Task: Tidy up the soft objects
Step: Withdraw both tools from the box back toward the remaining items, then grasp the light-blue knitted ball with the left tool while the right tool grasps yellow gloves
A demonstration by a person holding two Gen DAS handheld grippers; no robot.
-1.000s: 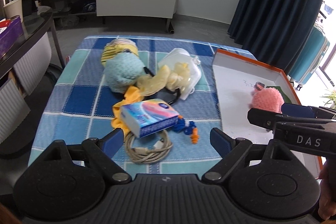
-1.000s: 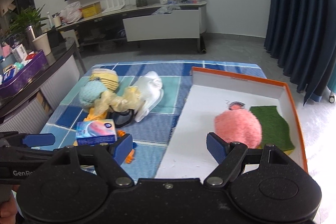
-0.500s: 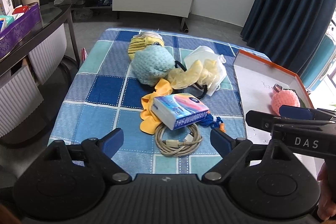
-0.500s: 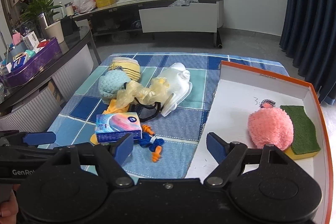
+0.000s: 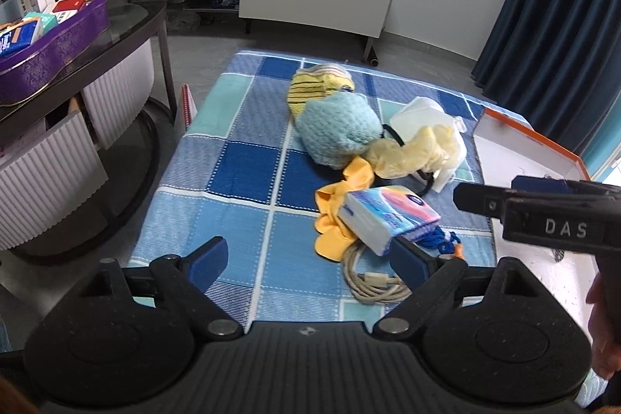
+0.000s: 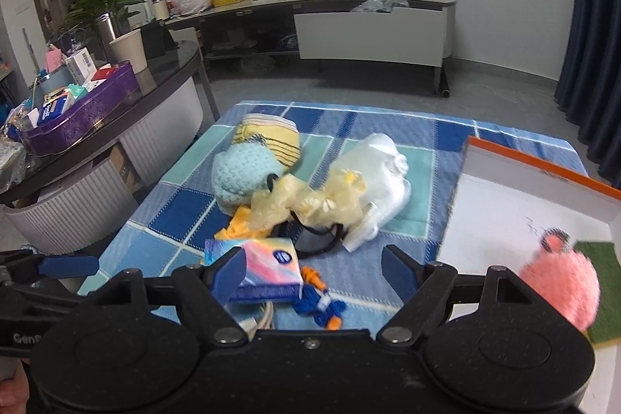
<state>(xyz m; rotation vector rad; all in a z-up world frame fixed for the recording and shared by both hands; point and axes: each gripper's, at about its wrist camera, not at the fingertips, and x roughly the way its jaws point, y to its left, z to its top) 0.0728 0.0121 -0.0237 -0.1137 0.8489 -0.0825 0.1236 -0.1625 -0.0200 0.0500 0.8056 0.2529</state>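
Observation:
A pile of soft things lies on the blue checked cloth (image 5: pixel 248 177). It holds a light blue crocheted plush (image 5: pixel 337 132) (image 6: pixel 240 173), a yellow striped plush (image 5: pixel 318 88) (image 6: pixel 271 138), a pale yellow glove (image 5: pixel 411 150) (image 6: pixel 306 200) and a white mask (image 5: pixel 423 115) (image 6: pixel 384 165). A pink fluffy plush (image 6: pixel 559 282) and a green sponge (image 6: pixel 601 282) lie inside the orange-rimmed box (image 6: pixel 535 165) (image 5: pixel 516 138). My left gripper (image 5: pixel 308 258) hovers open and empty over the cloth's near edge. My right gripper (image 6: pixel 316 272) is open and empty beside it, near the pile.
A tissue pack (image 5: pixel 388 216) (image 6: pixel 268 266) rests on an orange cloth (image 5: pixel 337 212), next to a coiled cable (image 5: pixel 372 282) and a blue-and-orange yarn piece (image 6: pixel 322 301). A dark side table with a purple tray (image 5: pixel 58 45) stands left of the cloth.
Both grippers have drifted left over the table. The pile now sits further right in the left wrist view, and the box has slid to the right edge of the right wrist view. Both jaws stay wide.

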